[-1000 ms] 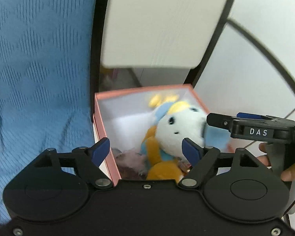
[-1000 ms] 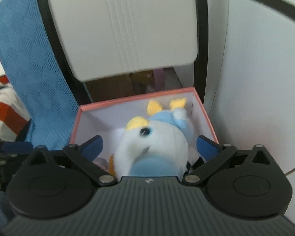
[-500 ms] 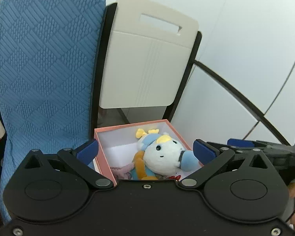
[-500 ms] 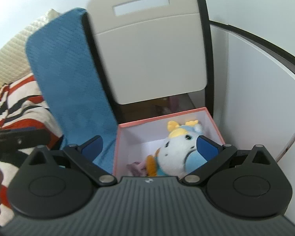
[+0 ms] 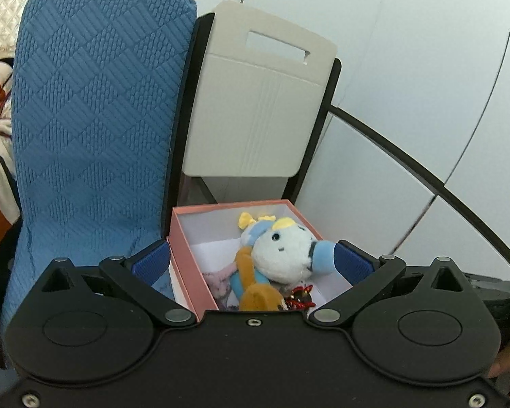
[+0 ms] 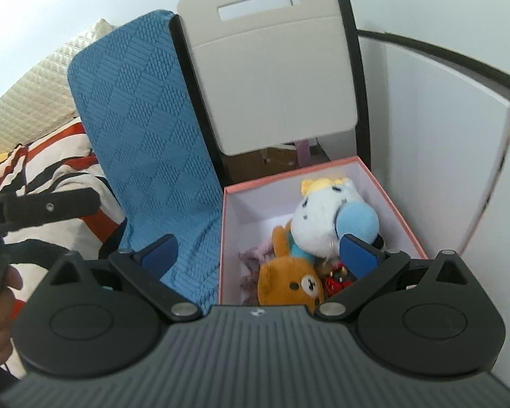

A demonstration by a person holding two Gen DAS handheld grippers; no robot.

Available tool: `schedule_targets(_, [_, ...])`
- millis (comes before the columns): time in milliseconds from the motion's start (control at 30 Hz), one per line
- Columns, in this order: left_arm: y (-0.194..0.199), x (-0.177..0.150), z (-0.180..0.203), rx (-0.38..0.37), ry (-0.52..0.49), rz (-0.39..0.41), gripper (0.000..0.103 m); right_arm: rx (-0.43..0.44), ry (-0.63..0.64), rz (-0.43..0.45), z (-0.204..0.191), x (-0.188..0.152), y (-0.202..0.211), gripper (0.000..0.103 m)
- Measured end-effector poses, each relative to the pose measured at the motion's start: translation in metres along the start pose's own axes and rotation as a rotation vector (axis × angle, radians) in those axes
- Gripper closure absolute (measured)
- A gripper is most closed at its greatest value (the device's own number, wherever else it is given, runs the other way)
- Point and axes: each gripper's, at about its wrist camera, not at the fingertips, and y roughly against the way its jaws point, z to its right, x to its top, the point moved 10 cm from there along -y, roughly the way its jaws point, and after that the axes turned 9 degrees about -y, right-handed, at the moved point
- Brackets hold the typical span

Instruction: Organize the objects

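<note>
Left gripper and right gripper, jaws spread wide, nothing held. At 12 o'clock, pink box containing white-and-blue plush, orange bear plush and red trinket. Beyond: blue seat cushion at 10 o'clock, beige chair back at 12.
</note>
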Motion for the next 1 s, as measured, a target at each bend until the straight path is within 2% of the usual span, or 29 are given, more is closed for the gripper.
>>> schedule_targets(333, [-0.005, -0.048, -0.008, 0.011, 0.047, -0.062, 0.001, -0.030, -0.073, -0.033, 0.014, -0.043, 0.008, 0.000])
schedule_targets(633, [-0.001, -0.061, -0.002, 0.028, 0.025, -0.079, 0.001, -0.036, -0.133, -0.055, 0.022, -0.067, 0.012, 0.000])
schedule_targets(1000, [0.006, -0.072, -0.010, 0.085, 0.025, -0.086, 0.001, -0.053, -0.117, -0.066, 0.020, -0.084, 0.007, 0.000])
